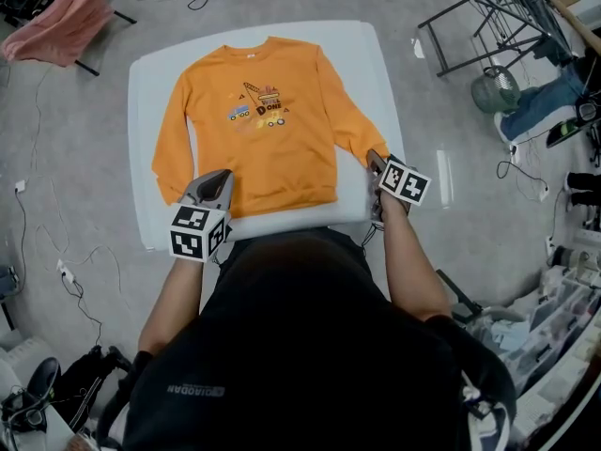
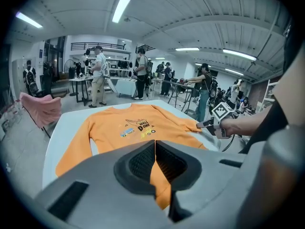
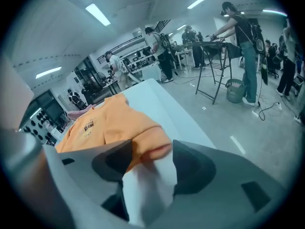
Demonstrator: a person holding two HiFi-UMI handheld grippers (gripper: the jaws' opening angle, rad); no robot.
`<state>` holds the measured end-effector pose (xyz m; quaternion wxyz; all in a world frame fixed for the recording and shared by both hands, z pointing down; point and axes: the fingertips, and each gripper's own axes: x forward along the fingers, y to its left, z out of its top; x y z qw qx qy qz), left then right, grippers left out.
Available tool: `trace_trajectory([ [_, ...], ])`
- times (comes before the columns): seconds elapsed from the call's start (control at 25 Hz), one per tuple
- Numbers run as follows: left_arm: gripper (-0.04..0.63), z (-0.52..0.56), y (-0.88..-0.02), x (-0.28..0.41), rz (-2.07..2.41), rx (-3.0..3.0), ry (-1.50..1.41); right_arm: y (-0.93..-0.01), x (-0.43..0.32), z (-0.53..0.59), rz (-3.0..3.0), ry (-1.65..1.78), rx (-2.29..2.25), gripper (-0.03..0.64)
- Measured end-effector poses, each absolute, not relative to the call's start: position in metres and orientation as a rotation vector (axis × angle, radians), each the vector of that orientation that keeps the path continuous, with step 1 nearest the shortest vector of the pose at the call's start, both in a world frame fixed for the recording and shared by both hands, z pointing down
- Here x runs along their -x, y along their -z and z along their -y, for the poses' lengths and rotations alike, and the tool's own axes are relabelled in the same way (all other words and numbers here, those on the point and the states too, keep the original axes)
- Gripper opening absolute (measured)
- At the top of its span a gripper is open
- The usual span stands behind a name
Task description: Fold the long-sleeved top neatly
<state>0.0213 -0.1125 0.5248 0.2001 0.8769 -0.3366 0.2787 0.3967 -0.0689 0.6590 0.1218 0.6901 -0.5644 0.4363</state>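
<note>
An orange long-sleeved top [image 1: 258, 130] with a truck print lies flat, front up, on the white table [image 1: 376, 73], sleeves angled down along its sides. My left gripper [image 1: 214, 188] hovers at the top's lower left hem; in the left gripper view its jaws [image 2: 155, 149] meet with no gap, and the orange cloth [image 2: 128, 128] shows just beyond them. My right gripper [image 1: 376, 163] is at the end of the right sleeve. In the right gripper view it [image 3: 151, 159] stands open with the sleeve cuff [image 3: 153, 146] lying between the fingertips, not pressed.
A pink cloth [image 1: 56, 22] hangs over a chair at the far left. A metal rack [image 1: 498, 17] stands on the floor at the far right. Cables [image 1: 70, 280] trail over the floor. People stand at tables [image 2: 100, 78] in the background.
</note>
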Motion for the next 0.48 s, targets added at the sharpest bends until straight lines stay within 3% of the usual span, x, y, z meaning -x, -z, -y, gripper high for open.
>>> trace_trajectory([
  [0.12, 0.008, 0.112, -0.523, -0.025, 0.938, -2.46, -0.773, -0.664, -0.402, 0.071, 1.675, -1.239, -2.023, 0.211],
  [0.24, 0.008, 0.115, -0.52, -0.025, 0.952, -2.464, -0.762, -0.656, -0.41, 0.075, 1.741, -1.238, -2.071, 0.06],
  [0.48, 0.008, 0.117, -0.515, -0.018, 0.999, -2.463, -0.724, -0.596, -0.433, 0.095, 1.87, -1.014, -2.163, 0.037],
])
